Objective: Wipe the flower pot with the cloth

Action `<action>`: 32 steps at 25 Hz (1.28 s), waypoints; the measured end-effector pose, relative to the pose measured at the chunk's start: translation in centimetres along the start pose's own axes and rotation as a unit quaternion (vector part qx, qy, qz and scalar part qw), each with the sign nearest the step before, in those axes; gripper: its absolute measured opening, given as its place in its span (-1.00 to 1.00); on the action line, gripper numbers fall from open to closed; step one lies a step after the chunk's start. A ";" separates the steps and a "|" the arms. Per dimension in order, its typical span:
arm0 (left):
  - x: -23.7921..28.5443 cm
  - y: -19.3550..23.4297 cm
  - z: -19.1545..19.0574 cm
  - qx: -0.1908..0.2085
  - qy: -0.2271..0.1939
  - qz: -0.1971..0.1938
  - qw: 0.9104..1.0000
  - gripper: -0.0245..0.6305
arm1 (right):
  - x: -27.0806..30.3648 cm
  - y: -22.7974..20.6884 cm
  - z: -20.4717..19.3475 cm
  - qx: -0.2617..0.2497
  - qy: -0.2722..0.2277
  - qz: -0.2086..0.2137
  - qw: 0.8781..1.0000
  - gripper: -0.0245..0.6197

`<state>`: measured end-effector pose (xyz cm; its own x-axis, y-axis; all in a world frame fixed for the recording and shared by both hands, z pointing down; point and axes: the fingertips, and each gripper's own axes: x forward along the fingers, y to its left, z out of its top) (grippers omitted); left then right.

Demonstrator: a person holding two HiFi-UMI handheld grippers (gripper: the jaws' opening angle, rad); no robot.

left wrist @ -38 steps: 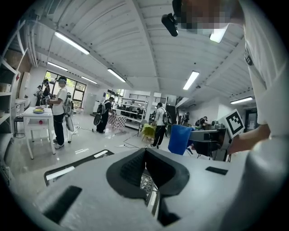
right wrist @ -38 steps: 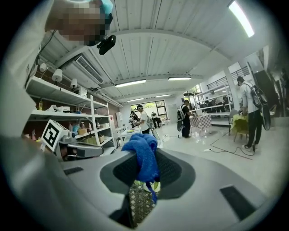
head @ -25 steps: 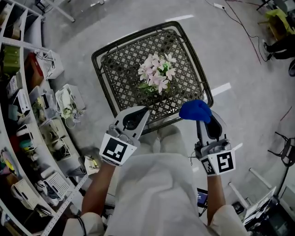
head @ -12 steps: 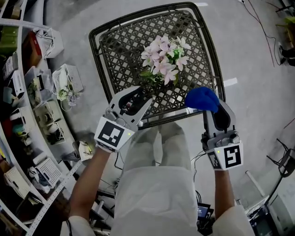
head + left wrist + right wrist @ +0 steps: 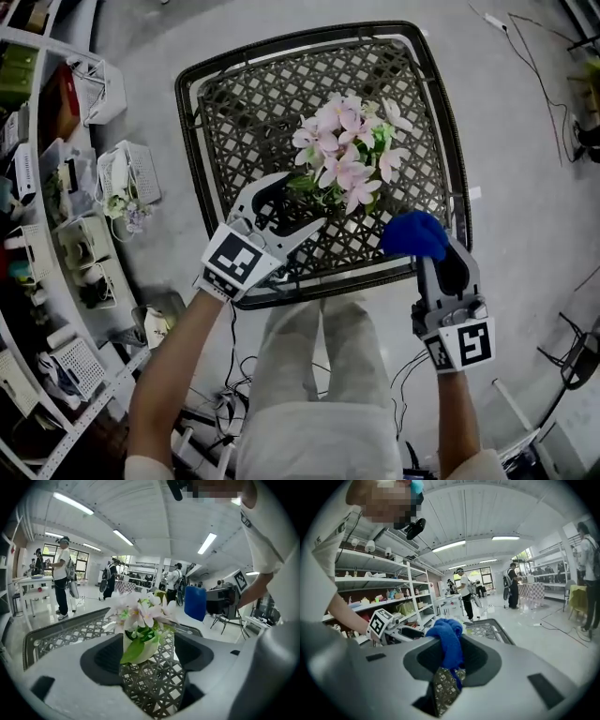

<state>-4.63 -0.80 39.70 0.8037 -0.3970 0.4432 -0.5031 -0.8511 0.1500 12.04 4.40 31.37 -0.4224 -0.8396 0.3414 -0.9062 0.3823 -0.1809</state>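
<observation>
A small white flower pot (image 5: 140, 648) with pink-white blossoms (image 5: 349, 161) stands on the black lattice table (image 5: 197, 131). My left gripper (image 5: 302, 202) is at the pot's near left side. Its jaws have just been opening and now stand open, and in the left gripper view the pot sits in line with the gap of that gripper (image 5: 145, 656), not pressed by either pad. My right gripper (image 5: 427, 246) hovers at the table's near right edge, shut on a bunched blue cloth (image 5: 412, 234). The cloth (image 5: 447, 641) hangs between the jaws of that gripper (image 5: 447, 663).
Cluttered white shelving (image 5: 56, 187) curves along the left. Grey floor surrounds the table, with cables (image 5: 525, 56) at the far right. The table's raised rim (image 5: 56, 637) runs around the lattice top. Several people (image 5: 61, 578) stand far off in the room.
Both grippers have come down and forward toward the table. The left jaws have gone from shut to open near the pot. The right gripper still carries the blue cloth.
</observation>
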 end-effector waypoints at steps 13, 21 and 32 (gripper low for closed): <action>5.3 3.6 -4.5 0.046 -0.006 -0.030 0.998 0.25 | 4.7 -2.0 -5.0 0.002 0.003 0.007 1.000 -0.61; 8.4 3.9 -3.7 0.076 -0.029 -0.069 0.994 0.27 | 5.4 -2.7 -6.4 0.000 0.010 0.000 1.000 -0.61; 9.6 3.6 -4.1 0.084 -0.018 -0.097 0.992 0.31 | 6.1 -4.4 -7.0 0.003 0.013 -0.010 1.000 -0.61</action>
<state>-0.02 -6.23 48.05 0.8929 -0.2291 0.3875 -0.2799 -0.9568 0.0792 13.32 0.33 40.67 -0.4044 -0.8367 0.3694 -0.9144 0.3632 -0.1786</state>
